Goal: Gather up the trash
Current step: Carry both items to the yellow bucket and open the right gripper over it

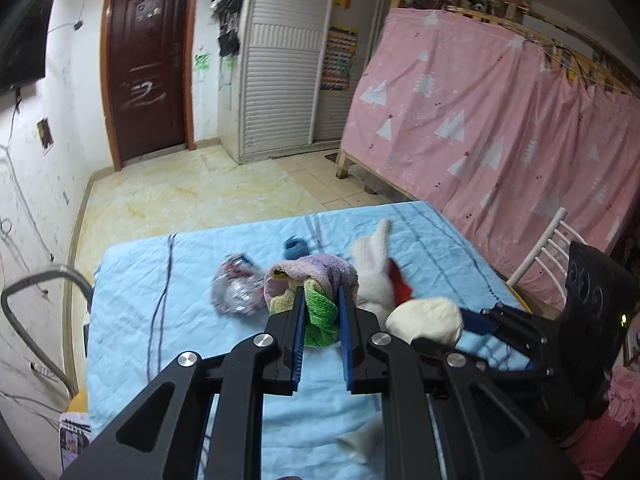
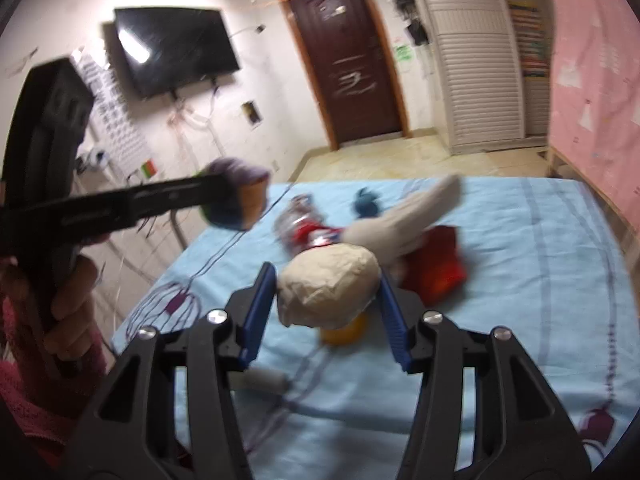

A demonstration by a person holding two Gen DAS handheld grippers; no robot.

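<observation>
Broadly, a light blue quilted cover (image 1: 224,360) fills the lower half of both views, with a pink tree-print curtain (image 1: 500,140) at the upper right of the left wrist view and a dark red door (image 1: 146,68) at its upper left. A black television (image 2: 176,48) hangs at the upper left of the right wrist view.

At the middle of the cover lies a loose cluster: a white glove (image 1: 374,270), a crushed clear plastic bottle (image 1: 236,292) with a red and blue label, a red scrap (image 2: 436,268) touching the glove, and a small blue wad (image 1: 296,249) behind them.

The left gripper (image 1: 321,312) sits at bottom centre of its view, its blue pads clamped on a multicoloured knitted bundle (image 1: 316,292) of purple, yellow and green. The right gripper (image 2: 328,294) is closed about a cream crumpled wad (image 2: 332,288), both pads pressing its sides. A hand (image 2: 74,308) at lower left grasps the left gripper's handle.
</observation>
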